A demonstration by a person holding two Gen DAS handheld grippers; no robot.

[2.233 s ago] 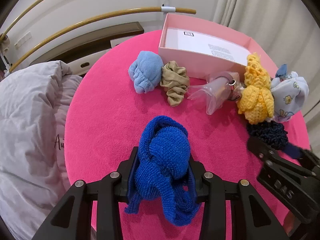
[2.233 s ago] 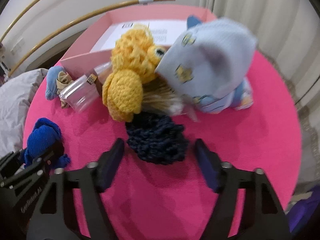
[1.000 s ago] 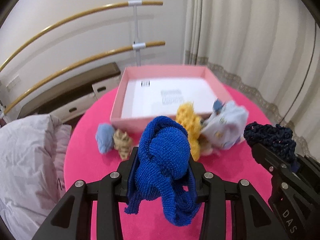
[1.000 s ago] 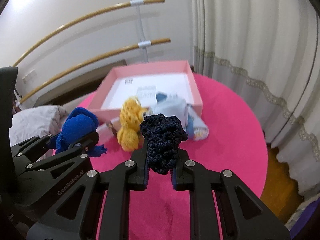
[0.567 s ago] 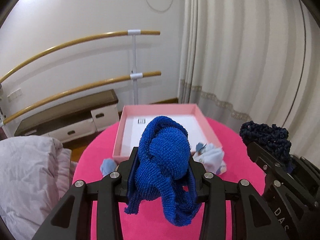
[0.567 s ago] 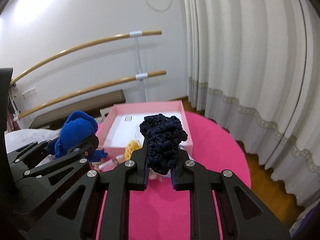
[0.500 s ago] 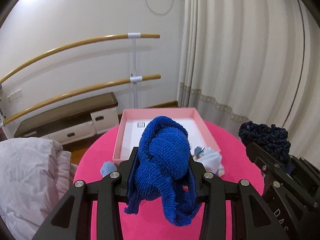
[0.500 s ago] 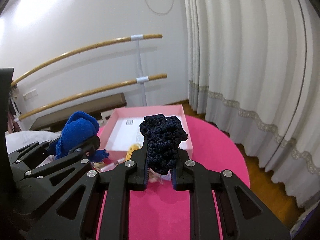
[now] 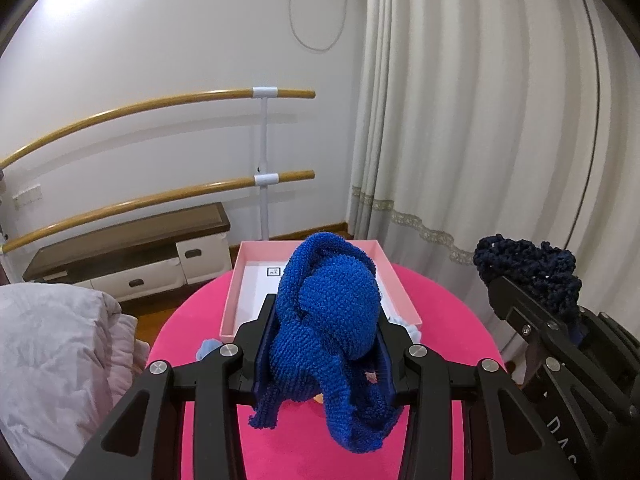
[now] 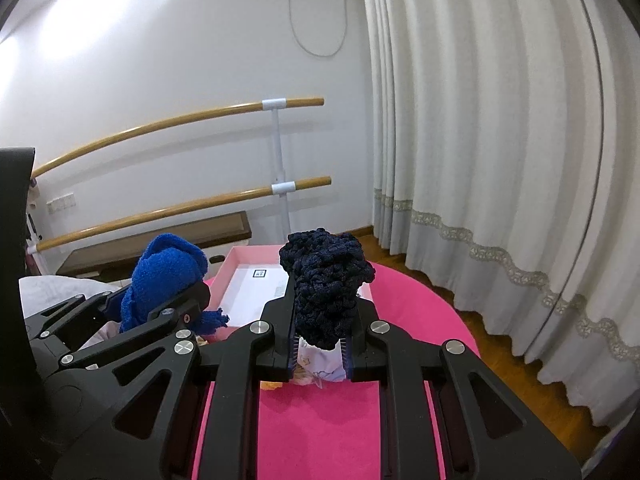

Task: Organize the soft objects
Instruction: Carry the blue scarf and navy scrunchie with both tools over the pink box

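The left tool (image 9: 324, 354) is clenched on a bright blue knit bundle (image 9: 328, 320) at lower centre; the right tool (image 10: 320, 344) grips a navy crocheted piece (image 10: 326, 284), both raised above the round pink surface (image 9: 440, 300). Beyond them the pink box (image 9: 394, 276) sits at the surface's far edge, a white sheet (image 10: 244, 284) inside; pale soft items lie against its near wall, largely hidden

Open air above the pink box (image 9: 400, 280), soft items crowding its near wall

box (image 9: 400, 280) on table (image 9: 440, 300), bench (image 9: 120, 240) behind, curtain (image 9: 480, 140) right
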